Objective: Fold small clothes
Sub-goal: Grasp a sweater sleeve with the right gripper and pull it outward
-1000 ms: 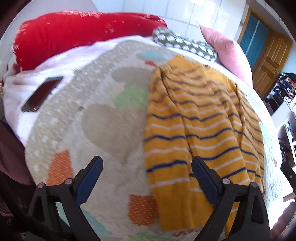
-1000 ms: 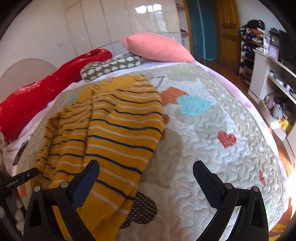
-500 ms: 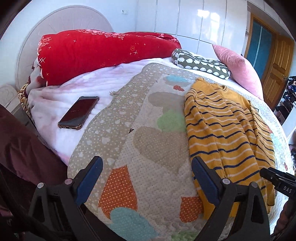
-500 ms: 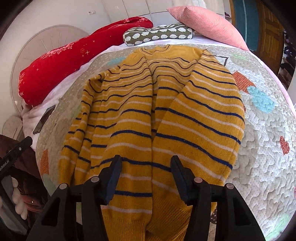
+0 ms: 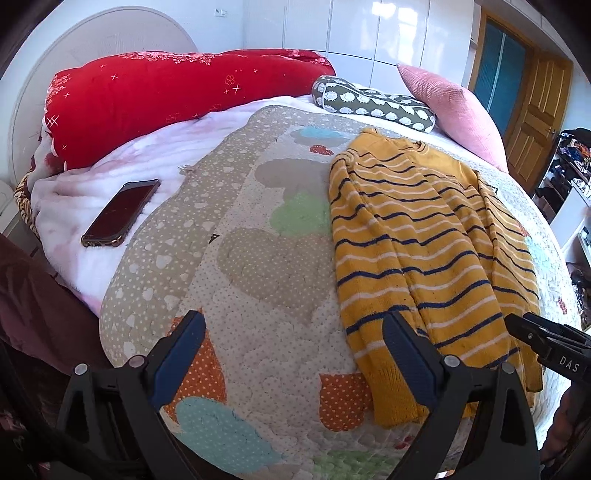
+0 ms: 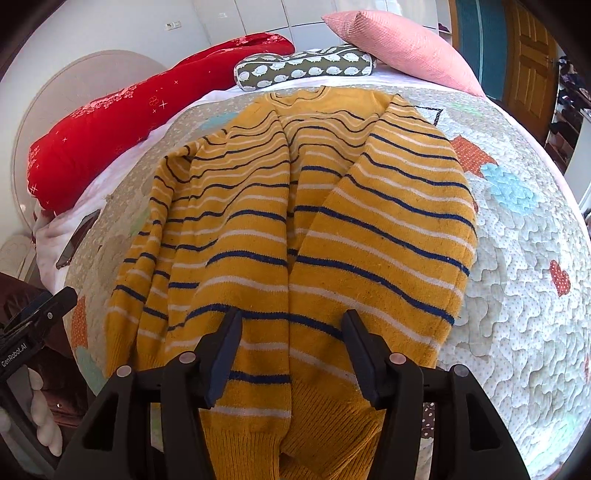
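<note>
The right gripper (image 6: 291, 350) has just narrowed its fingers to a half-spread over the hem of the yellow striped sweater (image 6: 306, 229), low in the frame, pinching nothing visibly; the left gripper (image 5: 295, 354) is spread wide over bare quilt (image 5: 258, 266). A shallow bite could catch only one sleeve and drag the folded layers askew. The grippers' bodies read "DAS" and "GenRobot.AI".

Sunlit bedroom — white wardrobe (image 5: 369, 29), wooden door (image 5: 532, 118)

Open quilt (image 5: 258, 266) left of the sweater (image 5: 424, 251) (phone (image 5: 120, 212) farther left), pillows (image 5: 373, 103) beyond.
</note>
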`<state>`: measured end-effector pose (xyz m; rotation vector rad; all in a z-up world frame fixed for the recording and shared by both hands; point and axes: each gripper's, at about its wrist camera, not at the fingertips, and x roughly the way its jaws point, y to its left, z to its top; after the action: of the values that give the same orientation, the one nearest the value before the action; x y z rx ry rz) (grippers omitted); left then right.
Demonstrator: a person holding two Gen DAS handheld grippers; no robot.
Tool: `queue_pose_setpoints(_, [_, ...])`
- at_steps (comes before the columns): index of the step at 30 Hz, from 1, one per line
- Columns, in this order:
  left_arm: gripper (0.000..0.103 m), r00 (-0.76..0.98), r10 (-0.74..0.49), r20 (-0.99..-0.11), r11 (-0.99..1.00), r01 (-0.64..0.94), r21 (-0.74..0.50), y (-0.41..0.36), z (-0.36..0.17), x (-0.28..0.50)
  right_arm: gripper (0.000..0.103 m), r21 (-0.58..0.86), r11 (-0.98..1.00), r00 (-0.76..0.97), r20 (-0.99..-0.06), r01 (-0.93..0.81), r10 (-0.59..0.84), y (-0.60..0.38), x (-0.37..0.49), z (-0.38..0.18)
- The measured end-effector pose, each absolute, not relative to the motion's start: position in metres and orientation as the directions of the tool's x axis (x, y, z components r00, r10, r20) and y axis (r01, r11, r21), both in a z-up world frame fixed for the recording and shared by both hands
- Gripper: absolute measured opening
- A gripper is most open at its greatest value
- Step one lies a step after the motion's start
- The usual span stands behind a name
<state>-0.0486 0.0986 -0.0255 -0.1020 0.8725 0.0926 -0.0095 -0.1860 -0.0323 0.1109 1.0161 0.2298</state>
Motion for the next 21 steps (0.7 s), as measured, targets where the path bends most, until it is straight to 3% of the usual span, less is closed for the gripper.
queue_pose_setpoints(8, [0.096,0.640,0.029,-0.768,0.988,-0.134,-0.074,0.103,-0.026,-0.047,0.066,0.212,0.960,0.474,-0.837,-0.182,0.275,-0.172,0.000,-0.040])
queue_pose_setpoints(9, [0.096,0.643,0.030,-0.765,0.987,-0.141,-0.079,0.107,-0.025,-0.047,0.063,0.209,0.958,0.465,-0.840,-0.199,0.279,-0.168,0.001,-0.042])
queue_pose_setpoints(10, [0.096,0.645,0.032,-0.763,0.985,-0.149,-0.085,0.112,-0.025,-0.046,0.043,0.211,0.953,0.452,-0.843,-0.219,0.291,-0.164,0.002,-0.043])
queue_pose_setpoints(11, [0.096,0.647,0.032,-0.762,0.983,-0.158,-0.092,0.116,-0.025,-0.046,0.014,0.213,0.948,0.435,-0.849,-0.237,0.299,-0.160,0.003,-0.043])
queue_pose_setpoints(12, [0.096,0.649,0.033,-0.760,0.981,-0.165,-0.098,0.122,-0.025,-0.046,0.006,0.236,0.938,0.408,-0.853,-0.256,0.326,-0.156,0.004,-0.042])
queue_pose_setpoints(21, [0.096,0.653,0.074,-0.754,0.951,-0.273,-0.143,0.178,-0.023,-0.059,0.006,0.287,0.852,0.439,-0.759,-0.437,0.481,-0.067,0.045,0.035])
